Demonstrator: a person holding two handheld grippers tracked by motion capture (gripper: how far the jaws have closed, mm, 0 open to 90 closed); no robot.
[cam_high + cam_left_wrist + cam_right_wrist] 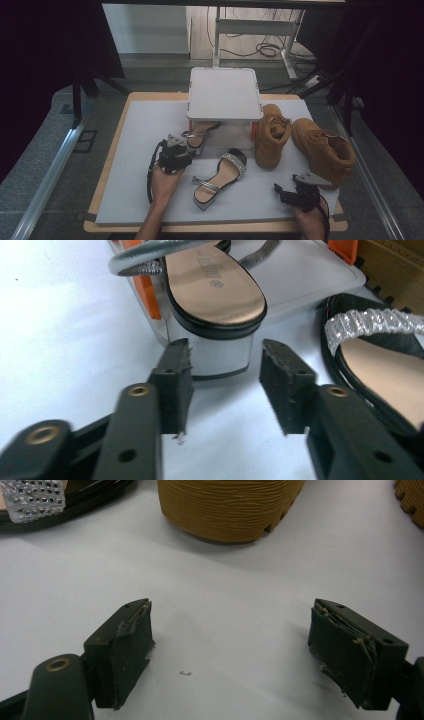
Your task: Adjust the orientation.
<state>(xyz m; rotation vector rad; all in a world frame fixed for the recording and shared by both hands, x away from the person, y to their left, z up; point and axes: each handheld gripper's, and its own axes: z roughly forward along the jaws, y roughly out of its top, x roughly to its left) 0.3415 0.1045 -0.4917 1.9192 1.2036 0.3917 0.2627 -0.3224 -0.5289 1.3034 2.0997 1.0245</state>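
Shoes on my pale grey surface (135, 190), beside a white flat-topped stand (224, 93).

Two tan suede boots (300, 142) stand right. My left fingers (176, 385) gape narrowly before a silver block-heeled sandal (215, 295); my right fingers (127, 650) spread wide, empty.

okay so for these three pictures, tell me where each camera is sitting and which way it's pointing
High view: above the person's side, looking forward and down on the table; both forearms, left tongs and right tongs show.
Left gripper view: on the left tongs, looking along open jaws at the block heel of the sandal under the rack.
Right gripper view: on the right tongs, jaws open, facing a tan boot.
All three share the sandal with the sparkly strap.
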